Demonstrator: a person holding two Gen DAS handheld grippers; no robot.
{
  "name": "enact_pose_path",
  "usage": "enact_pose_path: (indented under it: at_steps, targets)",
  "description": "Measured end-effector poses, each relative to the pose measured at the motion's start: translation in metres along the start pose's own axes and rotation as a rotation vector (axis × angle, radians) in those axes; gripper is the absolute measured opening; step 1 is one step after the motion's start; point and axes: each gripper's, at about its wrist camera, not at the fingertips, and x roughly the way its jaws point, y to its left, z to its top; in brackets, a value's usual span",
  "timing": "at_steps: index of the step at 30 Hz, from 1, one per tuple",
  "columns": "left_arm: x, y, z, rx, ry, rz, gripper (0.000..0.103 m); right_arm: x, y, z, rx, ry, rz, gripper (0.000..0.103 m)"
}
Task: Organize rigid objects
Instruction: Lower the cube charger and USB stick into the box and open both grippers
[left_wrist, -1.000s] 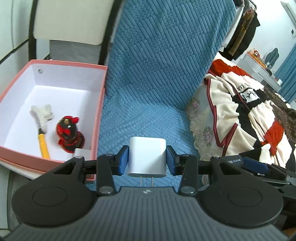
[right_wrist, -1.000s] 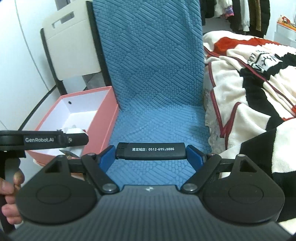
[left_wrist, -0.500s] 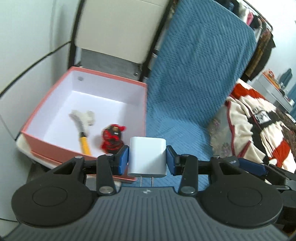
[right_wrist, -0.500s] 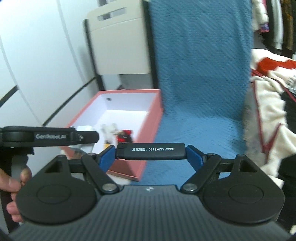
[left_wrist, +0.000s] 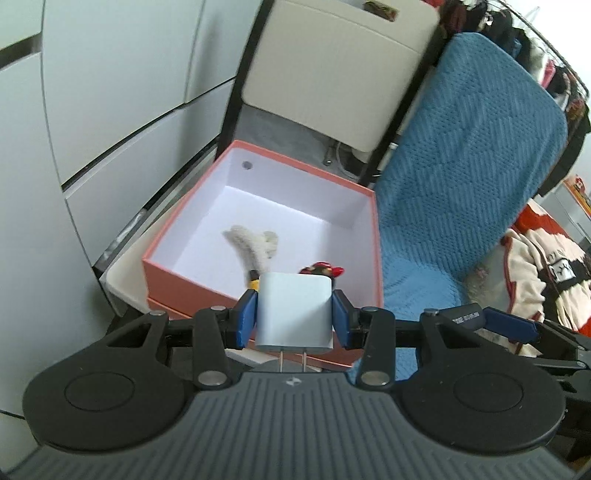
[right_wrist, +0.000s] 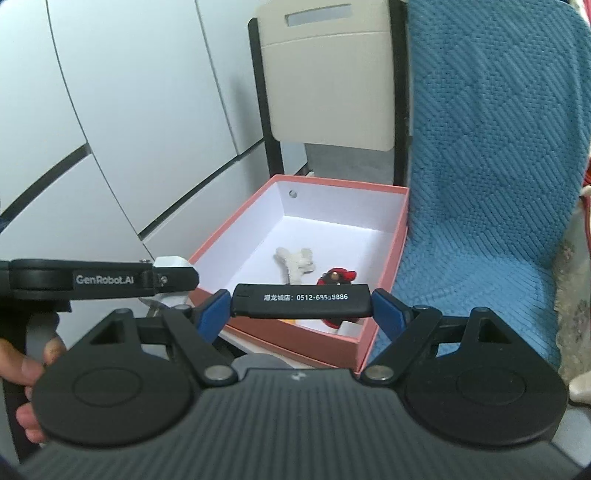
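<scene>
White cabinet doors (right_wrist: 129, 110) with dark seams fill the background on the left, and a chair draped in a blue textured cover (right_wrist: 491, 184) stands on the right, with a cream and black chair back (right_wrist: 328, 74) between them. Just beside the blue cover sits an open pink box (left_wrist: 258, 291) with a white interior. Inside the box lie a fluffy white brush (left_wrist: 255, 243) with a yellow handle and a small red and black figurine (right_wrist: 336, 277), close together near the front wall.

From the left wrist view, the left gripper (left_wrist: 294, 317) has its blue pads pressed against both sides of a white charger plug (left_wrist: 293, 310), whose two metal prongs point back toward the camera. The plug hangs above the near edge of the box.

From the right wrist view, the right gripper (right_wrist: 301, 302) clamps a black lighter (right_wrist: 301, 301) lengthwise between its blue pads, held level with white printed characters and numbers facing the camera. It hovers over the front part of the box. A hand (right_wrist: 26, 373) grips the other tool's handle at the far left
</scene>
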Motion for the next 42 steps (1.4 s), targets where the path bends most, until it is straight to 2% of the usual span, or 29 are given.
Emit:
enact_pose_path:
  at_steps: [10, 21, 29, 34, 38, 42]
  targets:
    - [0.053, 0.033, 0.033, -0.031, 0.051, 0.014, 0.048, 0.063, 0.009, 0.018, -0.016, 0.083, -0.012, 0.085]
    - [0.153, 0.062, 0.063, -0.037, 0.158, 0.026, 0.048, 0.158, -0.009, 0.04, 0.002, 0.162, -0.05, 0.085]
    - [0.221, 0.077, 0.068, -0.038, 0.236, 0.022, 0.048, 0.22, -0.019, 0.048, 0.0, 0.214, -0.064, 0.085]
    - [0.24, 0.083, 0.068, -0.042, 0.261, 0.015, 0.048, 0.243, -0.026, 0.045, 0.006, 0.244, -0.077, 0.085]
    - [0.24, 0.084, 0.069, -0.047, 0.262, 0.007, 0.049, 0.248, -0.029, 0.045, 0.019, 0.256, -0.068, 0.084]
    - [0.23, 0.083, 0.073, -0.041, 0.244, 0.009, 0.06, 0.244, -0.03, 0.046, 0.023, 0.271, -0.061, 0.086]
